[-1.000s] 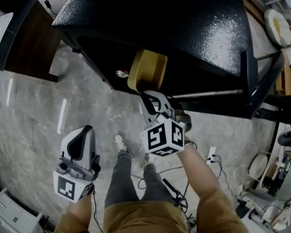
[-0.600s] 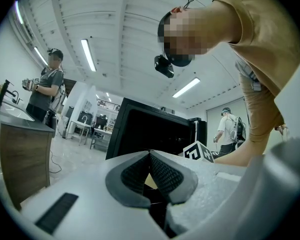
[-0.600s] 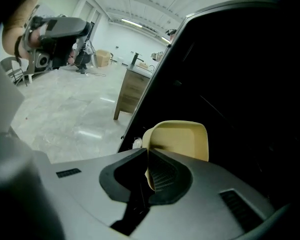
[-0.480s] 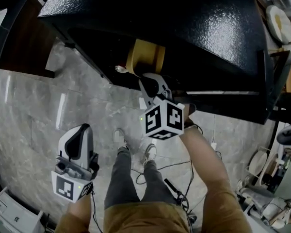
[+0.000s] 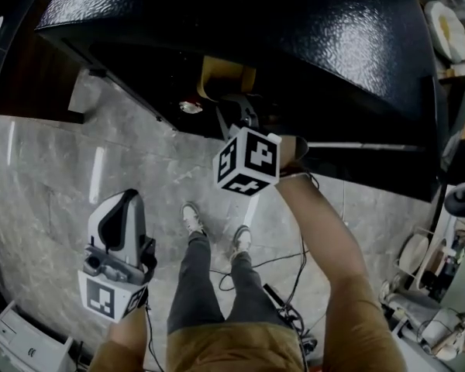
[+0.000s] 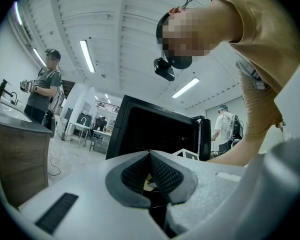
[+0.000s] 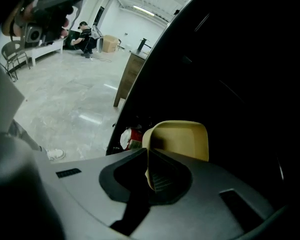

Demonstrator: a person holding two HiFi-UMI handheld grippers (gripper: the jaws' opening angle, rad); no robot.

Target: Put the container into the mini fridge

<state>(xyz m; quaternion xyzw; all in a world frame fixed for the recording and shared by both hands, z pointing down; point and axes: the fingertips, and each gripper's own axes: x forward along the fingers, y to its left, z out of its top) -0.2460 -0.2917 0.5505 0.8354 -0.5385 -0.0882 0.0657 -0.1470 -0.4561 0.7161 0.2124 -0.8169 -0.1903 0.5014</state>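
- The right tool (image 7: pixel 149 156) has its jaws pressed together on the near rim of the container (image 7: pixel 182 139). The pale yellow wall is pinched between the pads.
- The container stands straight ahead of this tool, just past its tips. It is tipped so that its open side faces back toward the tool.
- Beyond the container and around it is the dark inside of the mini fridge (image 5: pixel 310 29). In the head view the container sits at the front opening, partly under the fridge's black textured top.
- A small red and white item (image 7: pixel 129 137) lies inside the fridge, ahead of the right tool and just left of the container. What it is cannot be made out.
- The left tool (image 6: pixel 150 156) has its jaws closed against each other with nothing between them.
- The left tool hangs low over the grey marble floor (image 5: pixel 54 169), well apart from the right tool and behind it, next to the person's left leg.
- From the left tool, the fridge's open black front lies ahead.
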